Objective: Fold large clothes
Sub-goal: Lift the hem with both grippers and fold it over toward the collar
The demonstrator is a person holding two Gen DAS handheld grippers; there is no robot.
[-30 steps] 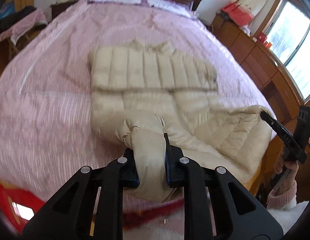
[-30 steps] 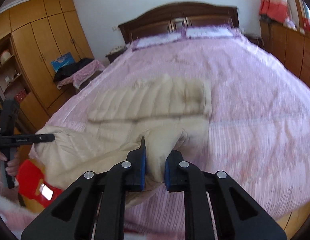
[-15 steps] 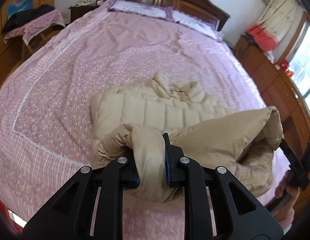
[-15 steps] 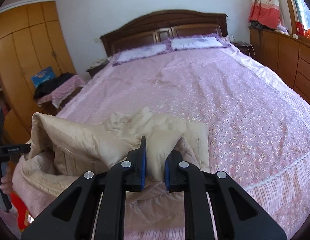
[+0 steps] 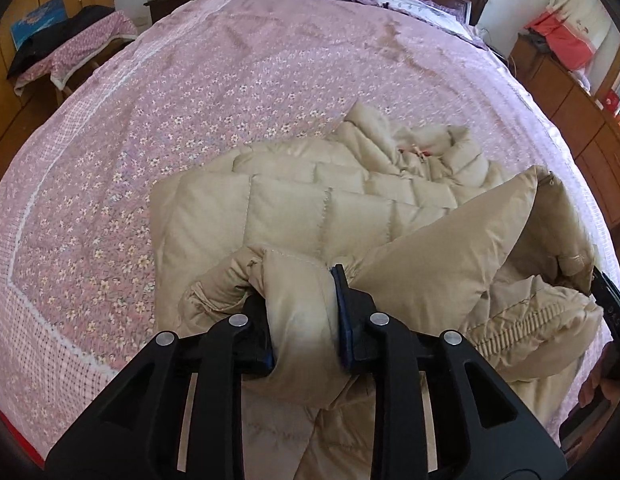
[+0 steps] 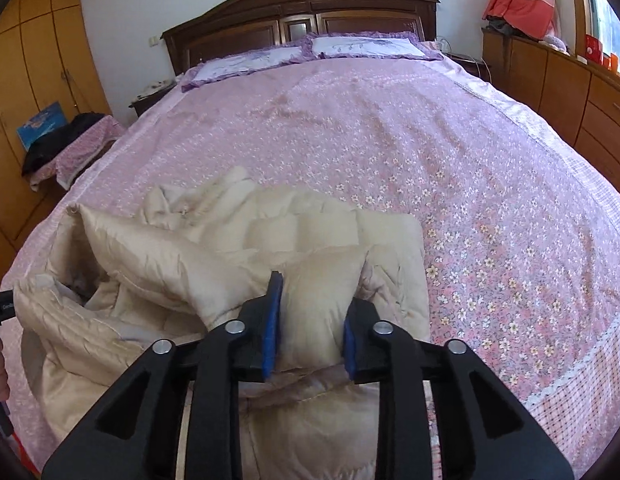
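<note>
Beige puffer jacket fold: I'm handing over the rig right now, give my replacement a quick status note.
Left gripper: shut on the beige puffer jacket, gripping a bunched hem corner.
Right gripper: shut on the jacket's other hem corner.
Jacket: near the foot of the pink floral bedspread, collar end toward the pillows, hem lifted above the quilted body.
Done: sleeves appear tucked in; the bottom is raised over the body.
Left: lay the hem down toward the collar, release both, and probably flatten the bulging side layers.
</note>
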